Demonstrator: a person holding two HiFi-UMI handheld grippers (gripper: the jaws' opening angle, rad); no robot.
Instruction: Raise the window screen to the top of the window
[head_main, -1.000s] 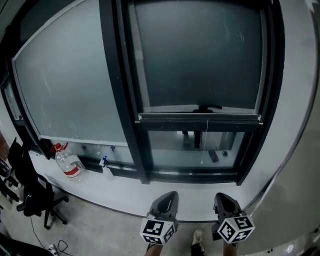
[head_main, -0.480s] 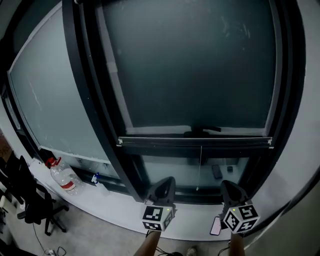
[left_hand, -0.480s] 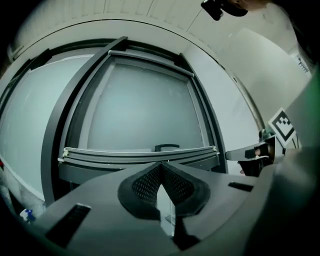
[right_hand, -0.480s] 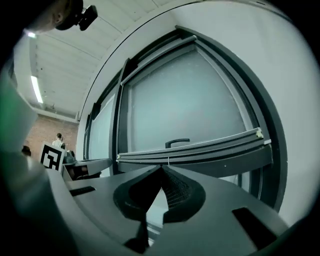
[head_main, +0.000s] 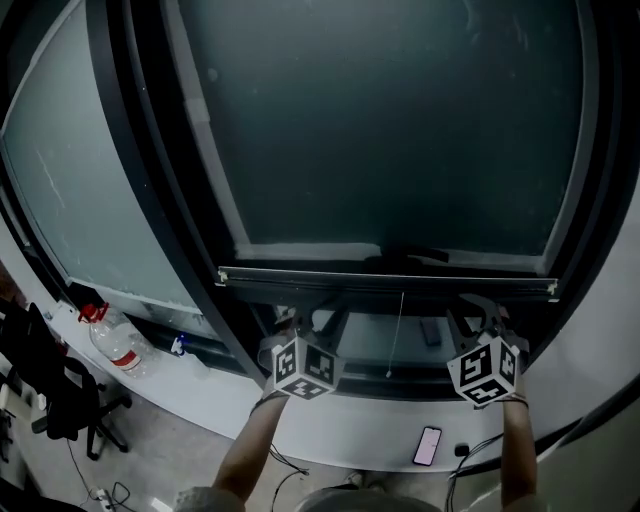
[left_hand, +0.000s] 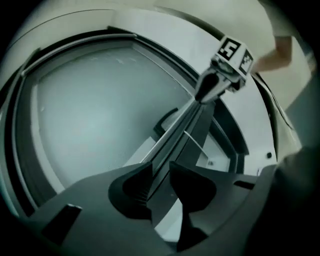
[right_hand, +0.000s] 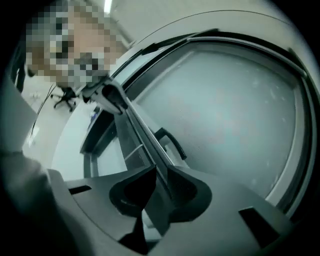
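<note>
Window screen (head_main: 400, 130): in the head view it hangs dark over the upper pane. Its bottom bar (head_main: 385, 283) lies level across the frame, low in the window. Your left tongs (head_main: 297, 322) and right tongs (head_main: 482, 318) both reach up to that bar, well apart, either side of the pull cord (head_main: 397, 335). On the windowsill (head_main: 240, 405) at far left stands a clear water bottle (head_main: 112, 340) with a red cap, and beside it a small spray bottle (head_main: 180, 345). You cannot tell how full either is.

In the left gripper view, your left tongs (left_hand: 160, 172) have just been opening. They stand narrowly apart with the bar (left_hand: 175, 135) running through the gap.

In the right gripper view, your right tongs (right_hand: 159, 175) are also narrowly apart. The same bar (right_hand: 135, 130) passes between their tips.
</note>
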